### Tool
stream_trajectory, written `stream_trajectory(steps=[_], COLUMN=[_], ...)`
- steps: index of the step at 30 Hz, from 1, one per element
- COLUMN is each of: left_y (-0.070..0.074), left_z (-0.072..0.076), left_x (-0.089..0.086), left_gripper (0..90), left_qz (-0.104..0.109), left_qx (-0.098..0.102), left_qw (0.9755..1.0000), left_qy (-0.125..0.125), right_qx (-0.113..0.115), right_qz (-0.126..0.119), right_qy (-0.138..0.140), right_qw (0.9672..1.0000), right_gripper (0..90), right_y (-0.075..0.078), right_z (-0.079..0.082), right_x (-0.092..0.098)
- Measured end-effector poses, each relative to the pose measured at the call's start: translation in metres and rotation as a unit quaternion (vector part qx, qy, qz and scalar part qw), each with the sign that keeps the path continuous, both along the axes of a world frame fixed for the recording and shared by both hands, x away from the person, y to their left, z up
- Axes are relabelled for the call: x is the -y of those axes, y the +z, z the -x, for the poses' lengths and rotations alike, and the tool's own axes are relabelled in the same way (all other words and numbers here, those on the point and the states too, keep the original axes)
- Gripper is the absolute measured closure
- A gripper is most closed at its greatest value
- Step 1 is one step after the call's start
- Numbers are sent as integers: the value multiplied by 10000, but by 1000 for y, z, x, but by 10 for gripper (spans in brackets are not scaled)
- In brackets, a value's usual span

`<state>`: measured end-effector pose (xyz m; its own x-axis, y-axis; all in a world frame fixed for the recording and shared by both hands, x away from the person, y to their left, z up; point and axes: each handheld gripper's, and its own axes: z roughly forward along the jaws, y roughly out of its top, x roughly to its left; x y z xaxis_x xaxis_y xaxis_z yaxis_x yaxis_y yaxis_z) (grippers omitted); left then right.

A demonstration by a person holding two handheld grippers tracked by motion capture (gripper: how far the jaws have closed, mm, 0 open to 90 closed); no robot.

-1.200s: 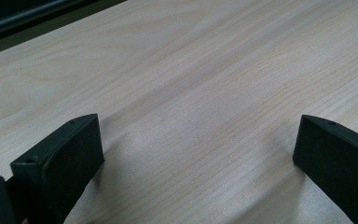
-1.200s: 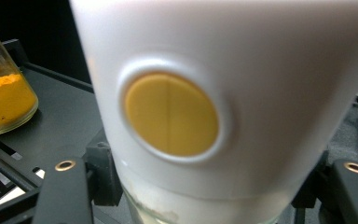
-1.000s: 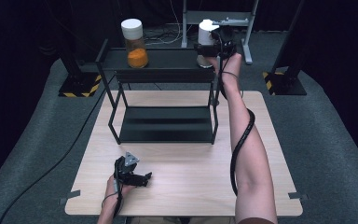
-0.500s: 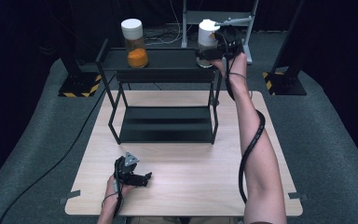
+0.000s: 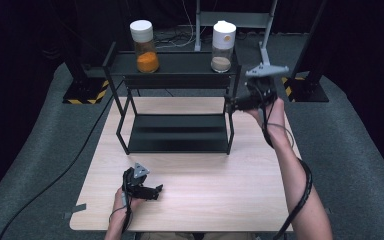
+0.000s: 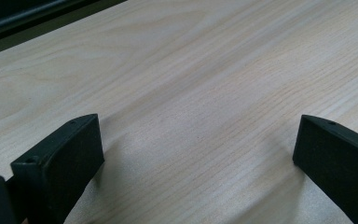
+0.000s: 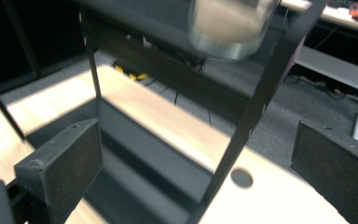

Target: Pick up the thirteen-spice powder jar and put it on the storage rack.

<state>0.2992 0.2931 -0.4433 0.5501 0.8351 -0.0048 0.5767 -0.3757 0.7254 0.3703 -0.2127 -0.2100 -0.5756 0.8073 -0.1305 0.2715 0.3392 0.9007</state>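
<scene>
Black two-tier metal rack (image 5: 180, 100) stands at the far half of our light wood table (image 5: 220, 190). On its top shelf we see two clear jars with white lids: one with orange powder (image 5: 144, 41) at the left end, one with a tan layer at the bottom (image 5: 223, 41) near the right end.

Right tool (image 5: 236, 104) is held off the table just beside the rack's front right post, below and slightly right of the tan jar, not touching it. Its jaws stand wide apart with nothing between them; in the right gripper view the post (image 7: 256, 112) runs up between the jaws farther off, with the jar's blurred base (image 7: 230, 28) above.

Left tool (image 5: 152, 191) sits low at the near left of the table, well apart from the rack. In the left gripper view its jaws are spread wide over bare wood (image 6: 196, 93), gripping nothing.
</scene>
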Motion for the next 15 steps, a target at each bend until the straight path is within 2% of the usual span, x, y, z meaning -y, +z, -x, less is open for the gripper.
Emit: stream_trajectory(steps=[6,11,15], left_y=[0,0,0], left_z=[0,0,0], left_x=[0,0,0], left_gripper=[10,10,10], left_qz=[2,2,2], left_qx=[2,5,5], left_qw=[10000,10000,10000], left_qy=[1,2,1], right_qx=[-83,-193,-376], right_qz=[35,-69,-143], right_qy=[43,-2,-65], right_qw=[10000,9998,9992], right_gripper=[7,3,2], right_y=[-54,-101,-141], right_z=[29,53,72], right_x=[6,10,12])
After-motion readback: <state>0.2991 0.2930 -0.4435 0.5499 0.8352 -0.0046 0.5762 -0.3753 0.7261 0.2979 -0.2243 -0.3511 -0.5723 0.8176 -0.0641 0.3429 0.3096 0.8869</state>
